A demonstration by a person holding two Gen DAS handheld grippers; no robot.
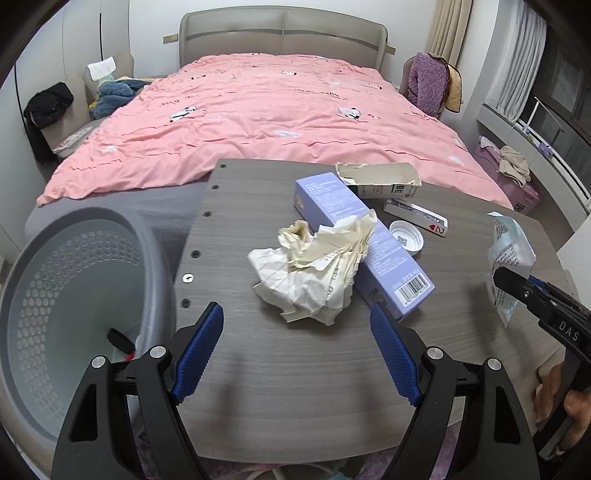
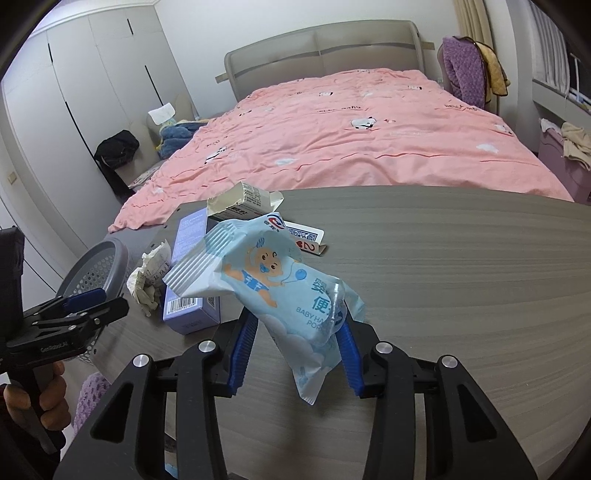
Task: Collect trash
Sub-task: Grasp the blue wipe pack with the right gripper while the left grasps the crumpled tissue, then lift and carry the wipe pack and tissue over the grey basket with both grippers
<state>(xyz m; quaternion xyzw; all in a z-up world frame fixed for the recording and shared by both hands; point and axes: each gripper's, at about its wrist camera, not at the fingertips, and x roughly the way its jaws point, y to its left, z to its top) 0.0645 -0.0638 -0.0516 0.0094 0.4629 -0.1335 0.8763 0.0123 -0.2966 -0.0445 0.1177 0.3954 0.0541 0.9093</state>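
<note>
Surface: grey wood-grain table (image 1: 314, 369) with a row of small holes along its 9 o'clock edge. Beyond it, at 12 o'clock, a bed under a pink duvet (image 1: 266, 110) printed with small cartoon figures, and a padded grey headboard (image 1: 282, 33). White wardrobe doors (image 2: 92, 85) at 10 o'clock in the right wrist view. A purple fleece garment (image 1: 426, 83) hangs at 1 o'clock; curtains and a window sill at 3 o'clock.

Grey perforated basket (image 1: 74, 295) sits off the table edge at 8 o'clock in the left wrist view.

Left gripper (image 1: 295, 325): jaws spread wide, nothing between them; crumpled paper (image 1: 314, 266) lies on the table just ahead of the tips, touching a lavender box (image 1: 373, 251) with a barcode on its end. Behind it a torn white carton (image 1: 380, 177), a white bottle cap (image 1: 406, 236) and a playing-card box (image 1: 417, 216) showing a red "2" and heart.

Right gripper (image 2: 299, 332): blue pads pinch a pale blue wipes packet (image 2: 280, 291), lifted clear of the table. Packet shows a cartoon baby with a balloon, Chinese characters, and "BABY HA…" partly readable. Gripper body reads "DAS".
</note>
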